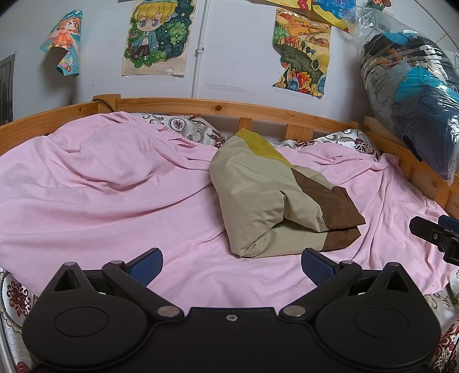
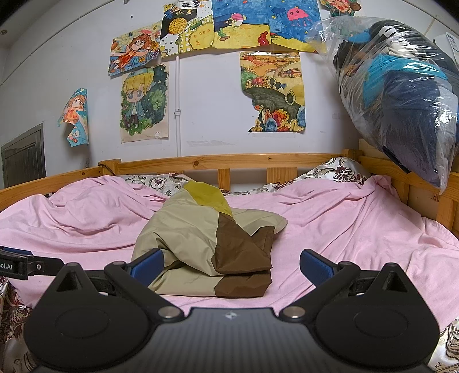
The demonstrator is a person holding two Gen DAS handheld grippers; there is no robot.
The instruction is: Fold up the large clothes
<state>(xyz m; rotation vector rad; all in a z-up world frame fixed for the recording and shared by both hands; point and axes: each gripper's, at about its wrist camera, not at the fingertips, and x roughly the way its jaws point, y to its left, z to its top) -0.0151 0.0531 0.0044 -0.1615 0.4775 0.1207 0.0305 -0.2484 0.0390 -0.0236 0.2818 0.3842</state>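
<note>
From the left wrist view, the left tool (image 1: 231,265) has its blue-padded fingers (image 1: 317,265) spread wide, holding nothing and hovering over the pink sheet (image 1: 114,200) at the near edge of the bed. The folded garment (image 1: 275,200) (beige, with brown and mustard-yellow panels) lies on the sheet just ahead, slightly to the right of the tool's centre, apart from both fingers. Part of the right tool (image 1: 436,235) pokes in at the right edge; its opening cannot be told from here. Behind the sheet are patterned pillows (image 1: 183,127), a wooden bed rail (image 1: 200,104), and a grey wall with children's drawings (image 1: 157,34). A clear plastic bag of dark clothes (image 1: 413,94) sits on the rail at right.

From the right wrist view, the right tool (image 2: 231,265) is likewise spread wide and empty. The garment (image 2: 206,244) lies straight ahead; the left-hand finger (image 2: 147,265) overlaps its near beige edge in the picture, though contact cannot be told. The left tool (image 2: 20,264) shows at the left edge, with the partly cut-off lettering "ot.AI". The wall carries more drawings (image 2: 243,25).
</note>
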